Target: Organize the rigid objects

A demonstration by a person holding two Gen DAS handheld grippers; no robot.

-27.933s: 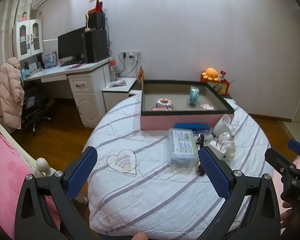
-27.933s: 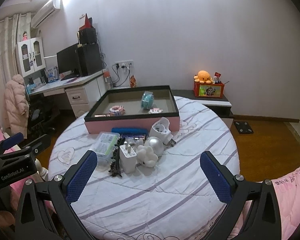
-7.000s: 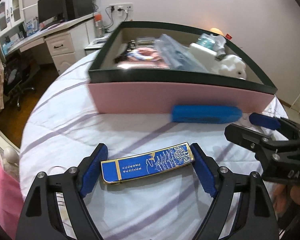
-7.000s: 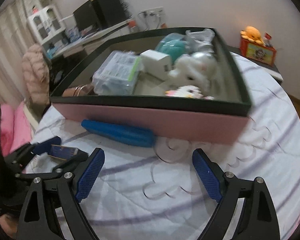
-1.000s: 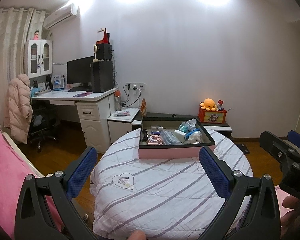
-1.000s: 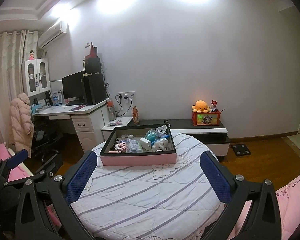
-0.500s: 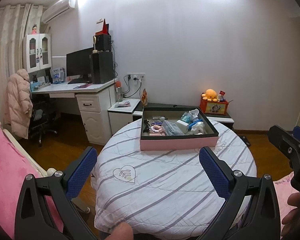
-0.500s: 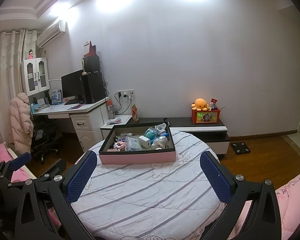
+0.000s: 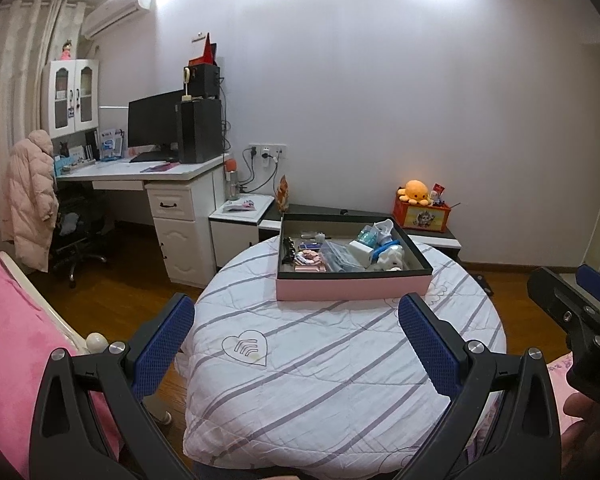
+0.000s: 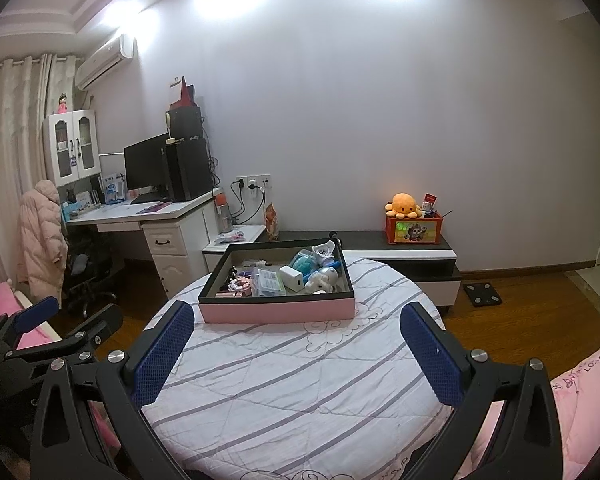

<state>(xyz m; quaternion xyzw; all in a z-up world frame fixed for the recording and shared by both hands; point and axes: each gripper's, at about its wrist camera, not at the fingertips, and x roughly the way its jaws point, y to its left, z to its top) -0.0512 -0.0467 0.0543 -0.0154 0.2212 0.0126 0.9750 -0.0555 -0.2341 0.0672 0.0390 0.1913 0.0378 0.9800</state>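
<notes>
- Bedroom setting: one round table (image 9: 340, 380) under a white quilted cover with purple stripes; everything below is placed relative to it.
- One pink tray (image 9: 354, 291) with a dark rim sits on the table's far half, near the far edge. Open top, low walls: probably chosen so small things drop in easily and stay gathered.
- Inside the tray, packed toward its right and middle: one clear plastic case (image 10: 269, 282), one white charger block (image 10: 291, 277), one white plush-like figure (image 10: 324, 280), one teal item (image 10: 302, 260), plus small pink and dark bits at the tray's left end, too small to count.
- Cover in front of the tray is bare; I count zero loose objects on it. Judgement: sorting looks finished, or nearly so.
- Left gripper (image 9: 300, 344) hangs over the table's near edge, its two blue pads spread wide, nothing between them.
- Right gripper (image 10: 300, 354) likewise over the near edge, two pads spread wide, empty. Both held back and level, likely to survey the result and not to reach.
- Beyond the table: one white desk (image 9: 140, 176) to the far left, one low cabinet behind, bearing one orange octopus toy (image 10: 403, 205).
- Pink bedding lies on both near sides of the table.
</notes>
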